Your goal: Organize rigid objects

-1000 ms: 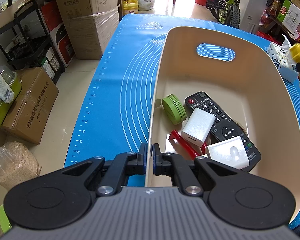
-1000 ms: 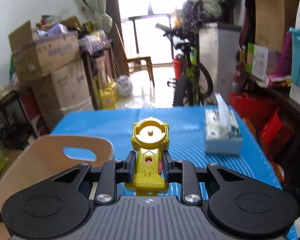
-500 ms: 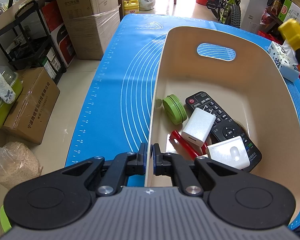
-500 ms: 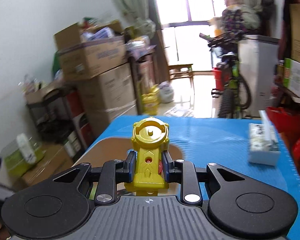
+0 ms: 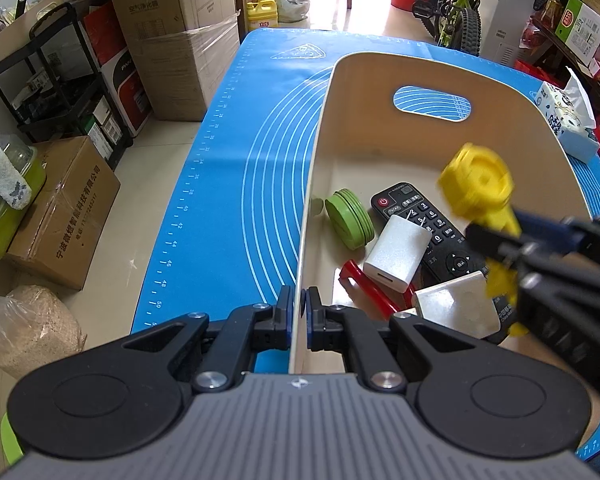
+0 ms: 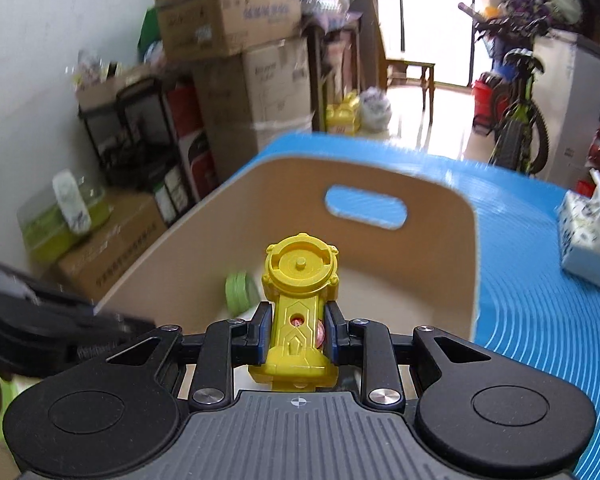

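A blue mat (image 5: 236, 184) fills the middle of the left wrist view, and on it stands the beige bin (image 5: 380, 88), its handle slot at upper centre. The left gripper (image 5: 298, 312), bottom centre, is pinched tight on the bin's near wall, one finger inside and one outside. The bin looks light and stiff, so that thin wall is a fair place to steady it.

Inside lie, from largest down, a black remote (image 5: 432, 220), a white block (image 5: 456, 308), a white charger (image 5: 398, 256), a green disc (image 5: 346, 218) on edge against the left wall, and a red tool (image 5: 364, 284) partly under the charger.

The right gripper (image 6: 296, 334) is clamped on the narrow waist of the yellow toy (image 6: 298, 292), its round head sticking out ahead. In the left wrist view the toy (image 5: 478, 188) hangs over the bin's right half, above the remote, blurred there. It is hard moulded plastic, probably light and a little slick; the flat-sided waist is the sound grip, the head too wide.

The floor at lower right is crowded; bare floor shows toward the far wall. A tissue box (image 6: 588, 240) sits on the mat at right, clear of the way.
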Available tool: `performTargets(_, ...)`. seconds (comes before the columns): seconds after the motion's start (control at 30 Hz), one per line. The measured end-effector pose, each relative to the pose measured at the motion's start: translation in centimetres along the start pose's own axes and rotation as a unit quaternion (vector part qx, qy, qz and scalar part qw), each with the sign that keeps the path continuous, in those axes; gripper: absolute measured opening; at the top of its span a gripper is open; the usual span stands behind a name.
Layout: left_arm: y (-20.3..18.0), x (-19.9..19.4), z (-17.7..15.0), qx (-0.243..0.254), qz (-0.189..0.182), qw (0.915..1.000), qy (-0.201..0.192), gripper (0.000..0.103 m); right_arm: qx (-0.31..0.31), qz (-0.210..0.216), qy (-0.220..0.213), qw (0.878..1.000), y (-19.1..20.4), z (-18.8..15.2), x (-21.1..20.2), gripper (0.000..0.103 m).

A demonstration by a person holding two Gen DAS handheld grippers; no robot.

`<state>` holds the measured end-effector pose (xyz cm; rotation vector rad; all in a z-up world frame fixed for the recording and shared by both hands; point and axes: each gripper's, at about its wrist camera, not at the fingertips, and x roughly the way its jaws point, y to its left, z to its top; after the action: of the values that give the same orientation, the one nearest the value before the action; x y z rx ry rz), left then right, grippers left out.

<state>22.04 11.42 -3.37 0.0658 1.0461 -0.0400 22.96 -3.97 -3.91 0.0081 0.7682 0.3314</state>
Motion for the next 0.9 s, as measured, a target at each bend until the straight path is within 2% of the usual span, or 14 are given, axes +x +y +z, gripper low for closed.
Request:
performTargets(0.17, 0.0, 0.0, 0.0, 0.001, 0.003, 1.0000, -0.001, 0.008, 0.003, 0.003, 0.038, 0.999, 0.0, -0.7, 1.0, 0.036)
performTargets(0.27, -0.1, 0.0, 0.1, 0.001, 0.006, 1.0000, -0.001, 0.008, 0.004, 0.010, 0.026, 1.000, -0.1, -0.4, 0.0, 0.037)
performTargets(0.4, -0.5, -0.3, 0.0, -0.003, 0.015, 0.9998, -0.008, 0.010, 0.008, 0.018, -0.003, 1.000, -0.2, 0.0, -2.3, 0.065)
performTargets(0.47, -0.8, -0.9, 0.1, 0.000, 0.018, 0.9996, -0.020, 0.023, 0.012, 0.014, -0.017, 1.000, -0.4, 0.1, -3.7, 0.071)
performTargets(0.5, -1.0, -1.2, 0.2, 0.003, 0.015, 0.9996, -0.025, 0.041, 0.012, 0.012, -0.022, 1.000, -0.5, 0.1, -4.4, 0.073)
performTargets(0.6, -1.8, -2.5, 0.2, 0.008, 0.020, 0.9987, -0.046, 0.076, 0.022, 0.001, -0.037, 0.999, -1.3, 0.0, -6.6, 0.082)
performTargets(0.73, -3.0, -4.3, -0.1, 0.016, 0.017, 0.9977, -0.064, 0.079, 0.048, -0.019, -0.057, 0.997, -3.2, -0.3, -9.5, 0.094)
performTargets(0.9, -4.0, -6.4, -0.9, 0.005, 0.012, 0.9970, -0.076, 0.079, 0.069, -0.030, -0.061, 0.995, -5.0, -0.7, -12.4, 0.096)
